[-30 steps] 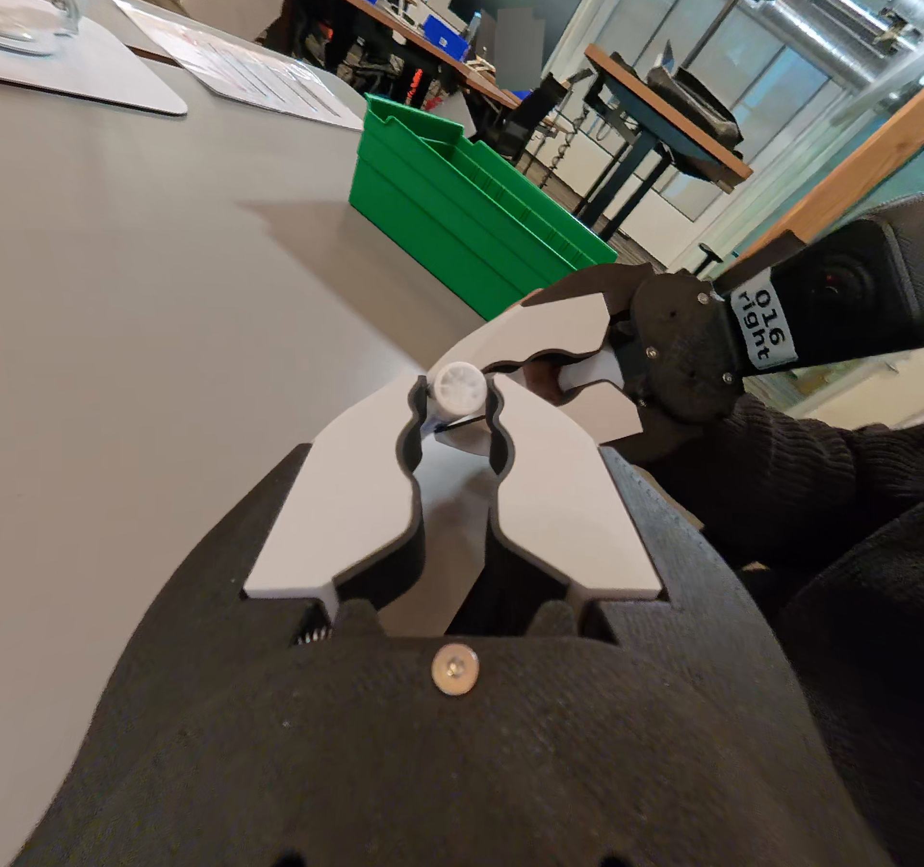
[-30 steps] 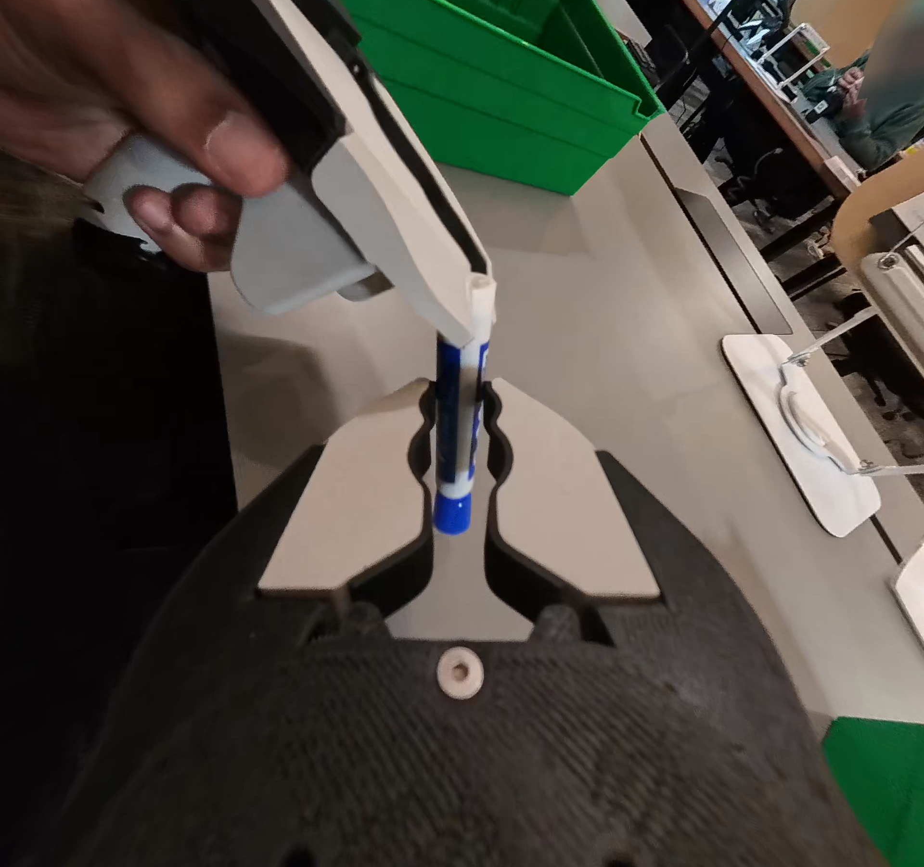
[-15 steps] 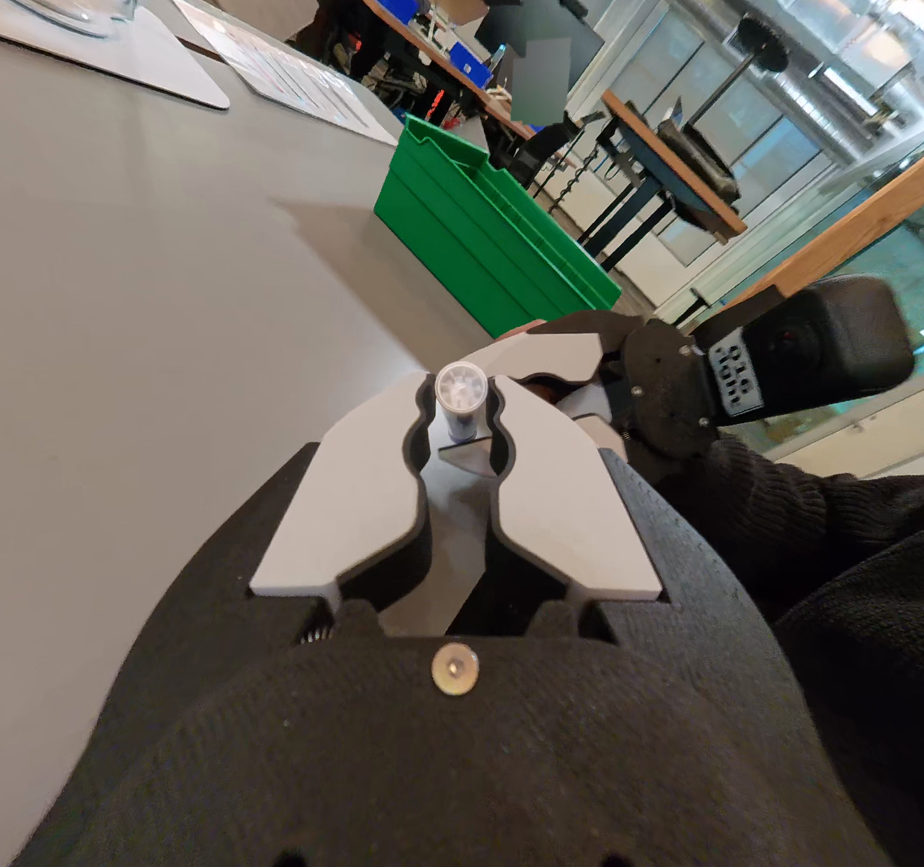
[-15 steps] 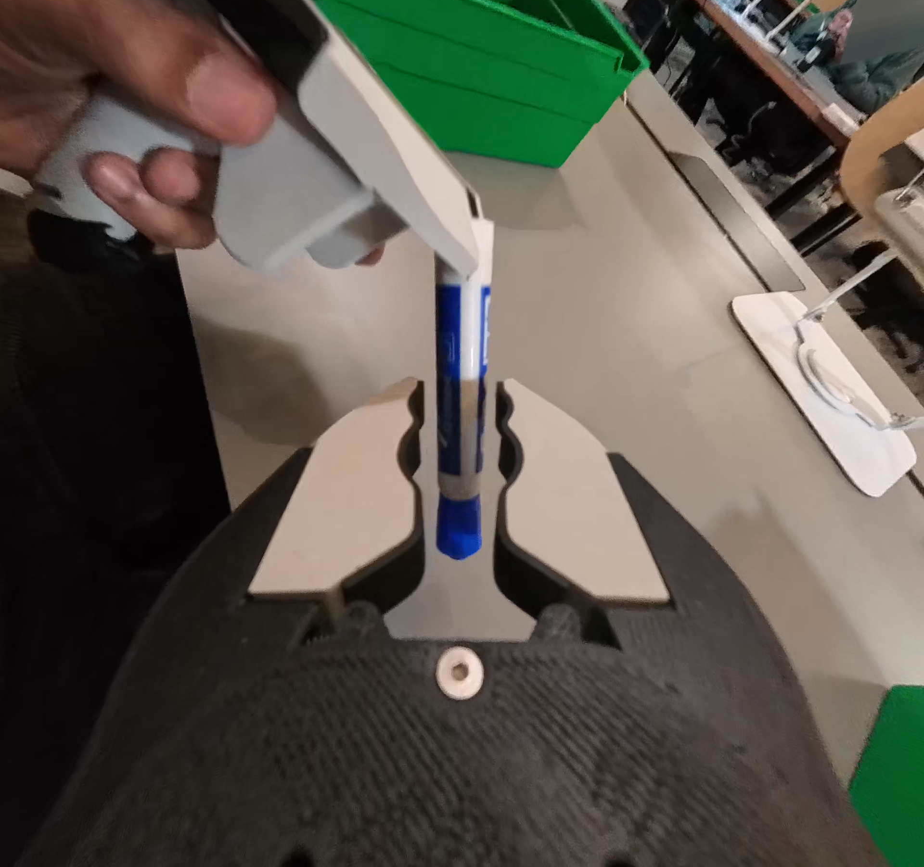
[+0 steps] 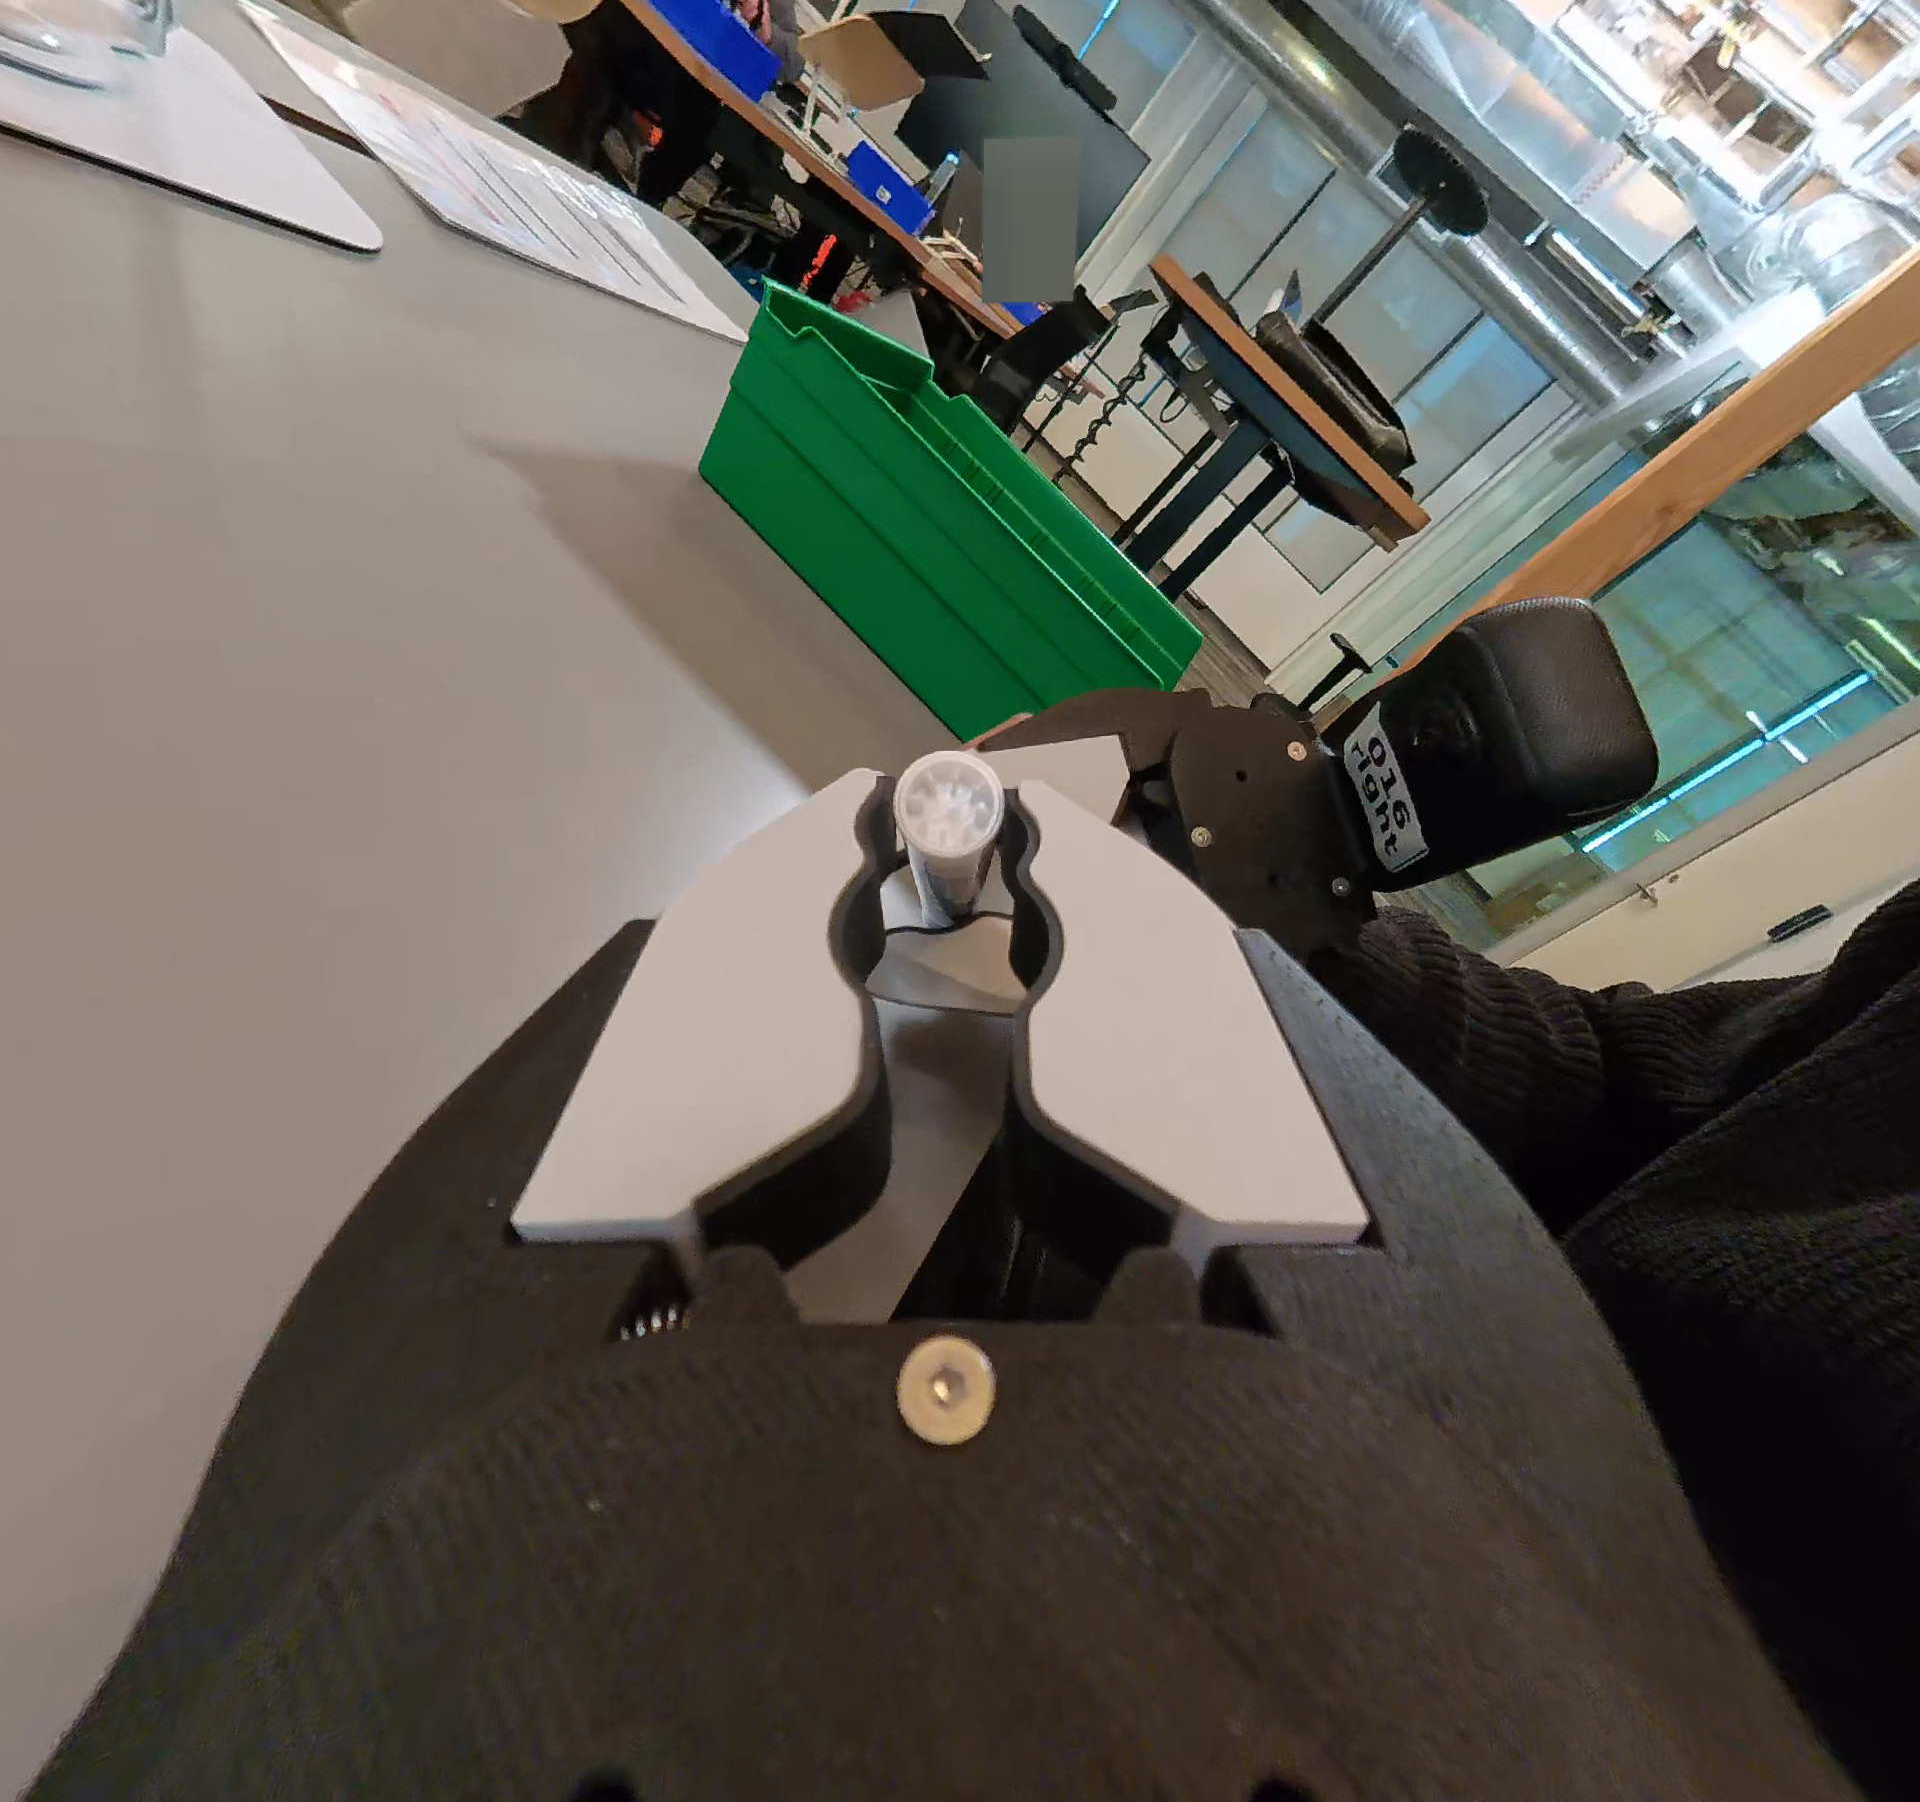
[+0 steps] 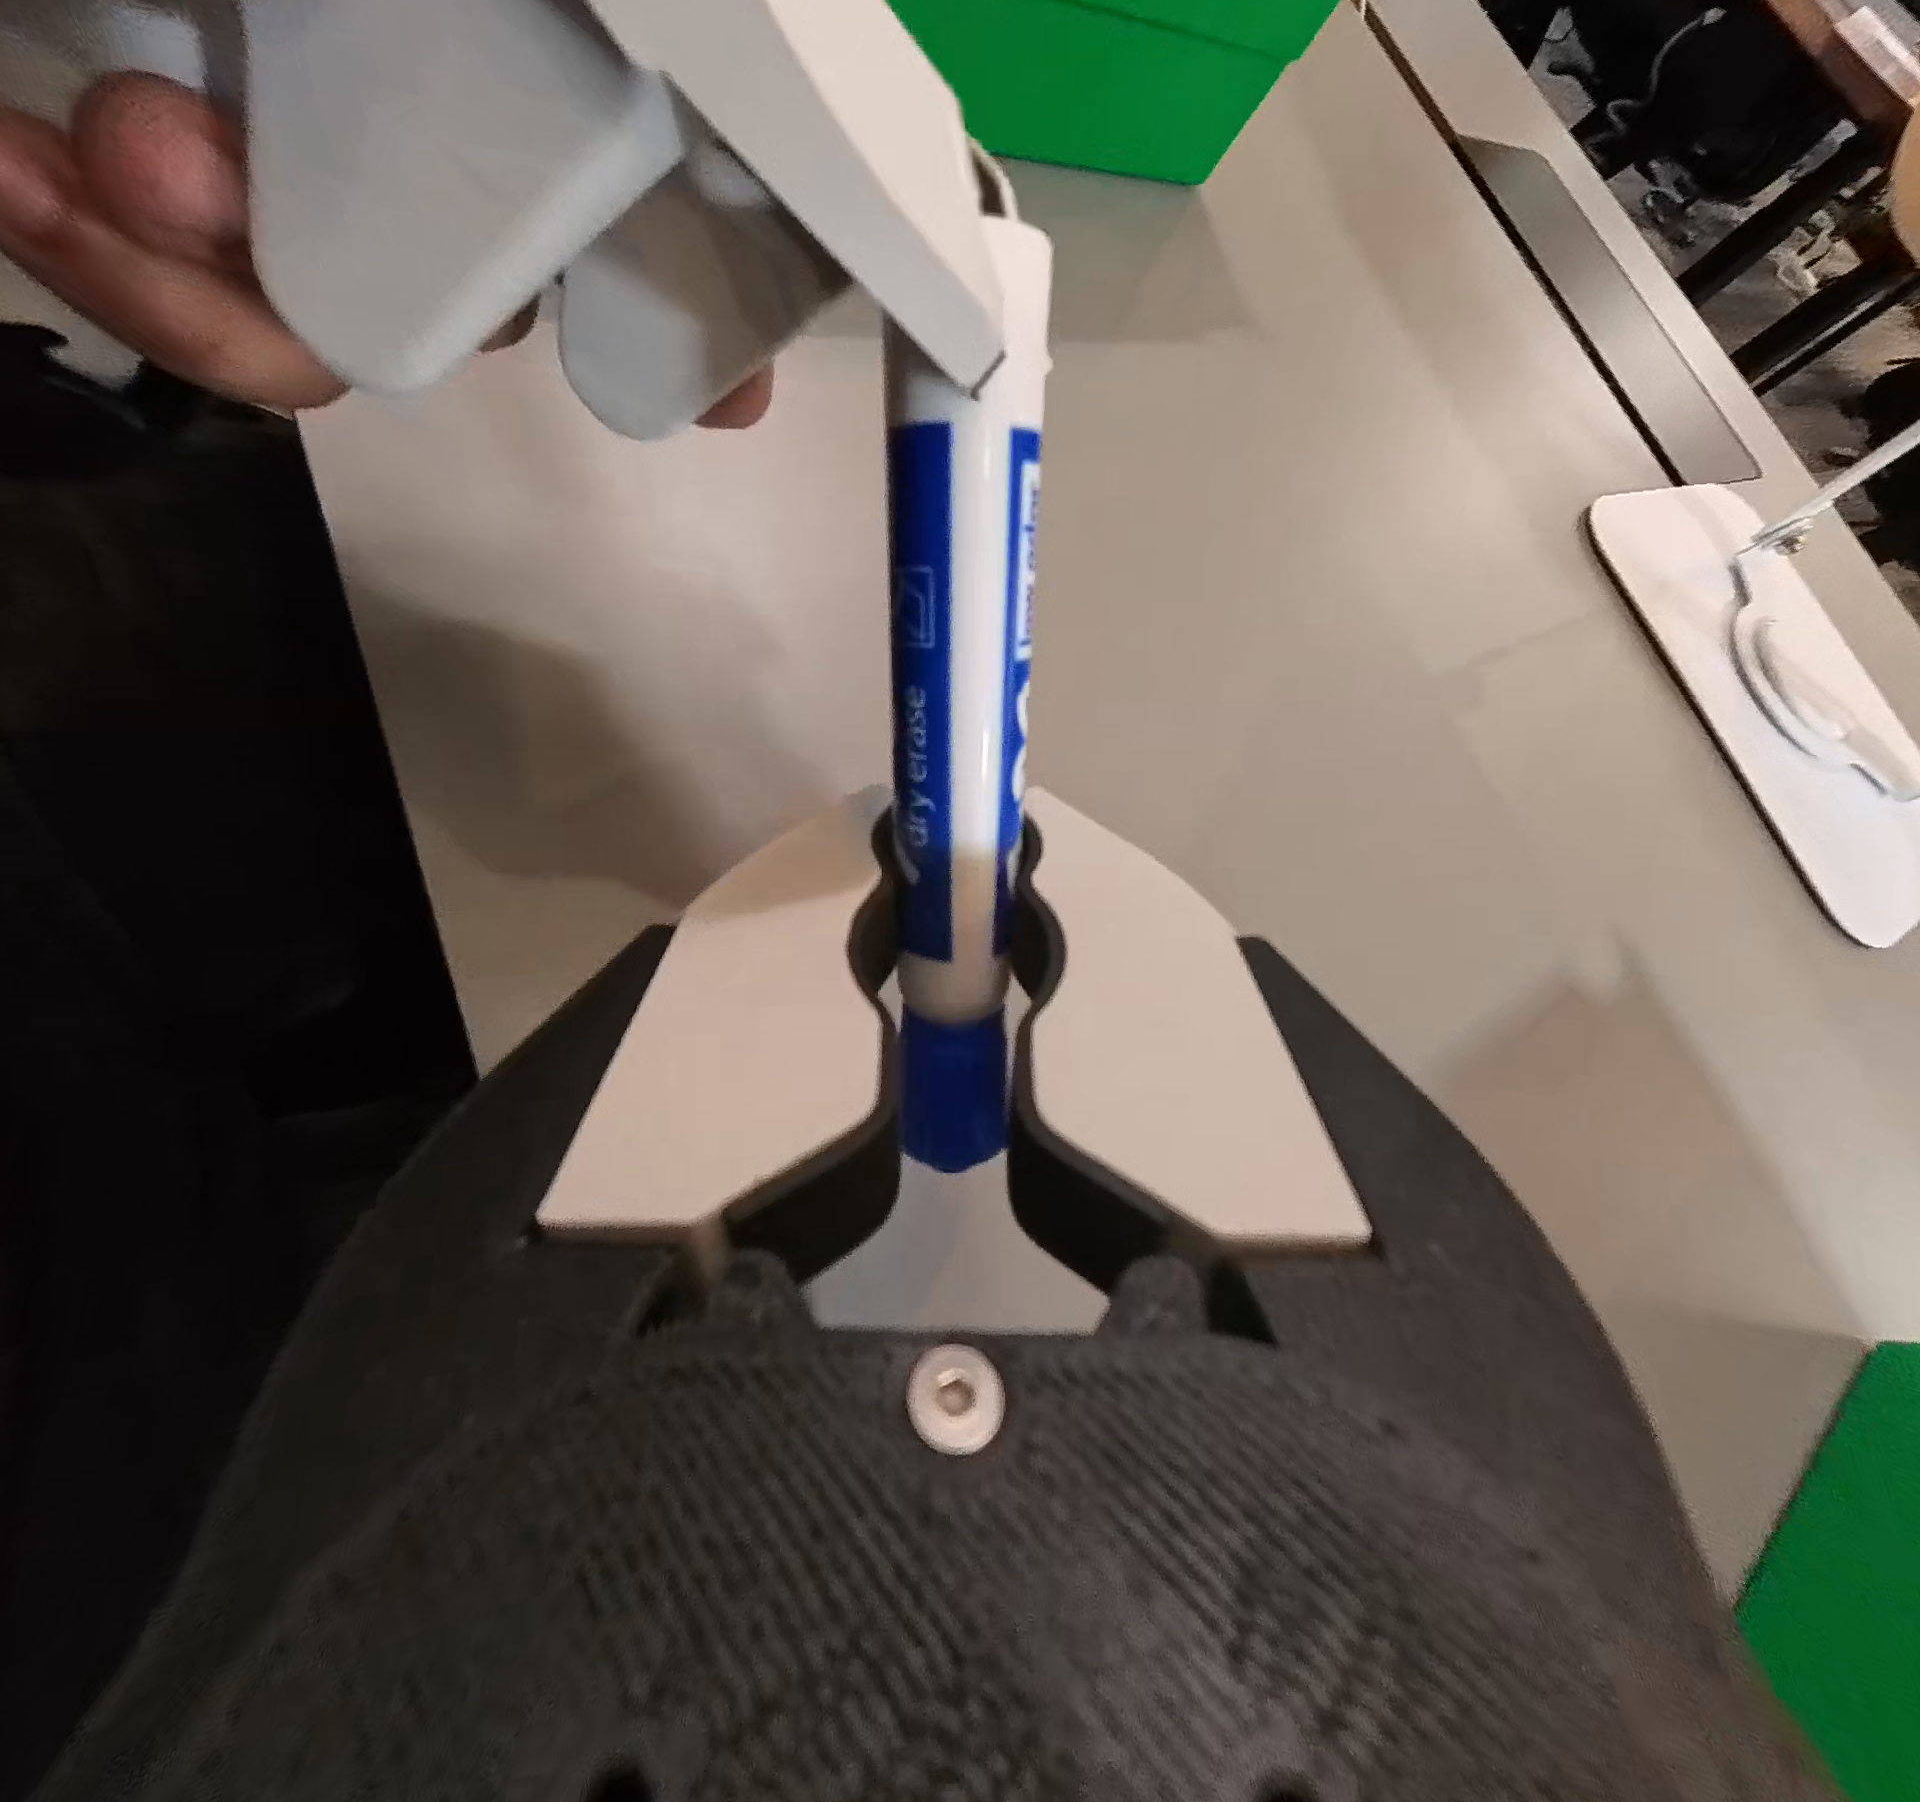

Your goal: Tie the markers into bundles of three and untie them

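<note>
Fingers, left wrist view: your left gripper (image 5: 948,833) has its pale fingers (image 5: 748,1004) pinched on the white butt end of a marker (image 5: 945,822), seen end-on at the fingertips.
Neighbour, left wrist view: your right gripper (image 5: 1049,765) sits just beyond and right of those tips, its black body angled up to the right; whether it clamps anything is hidden here.
Open room, left wrist view: the grey table (image 5: 312,661) runs bare to your left and ahead; a green bin (image 5: 914,547) stands farther off near the table's far edge.
Edge, left wrist view: a dark knitted sleeve (image 5: 1621,1108) fills the right side, off the table.
Fingers, right wrist view: your right gripper (image 6: 954,879) has both fingers (image 6: 1143,1035) pressed against the marker (image 6: 961,630), at the lower barrel just above its blue cap.
Marker, right wrist view: it stands along the finger axis, held above the table (image 6: 1299,713), cap end toward the camera.
Upper end, right wrist view: your left gripper (image 6: 997,298) clamps the far end from the upper left, with a hand (image 6: 125,225) on its grey trigger.
Open room, right wrist view: bare tabletop lies to the right, up to a white base plate (image 6: 1766,692) near the edge.
Edge, right wrist view: the green bin (image 6: 1091,17) closes off the space ahead; the table's near edge runs along the dark area at left.
</note>
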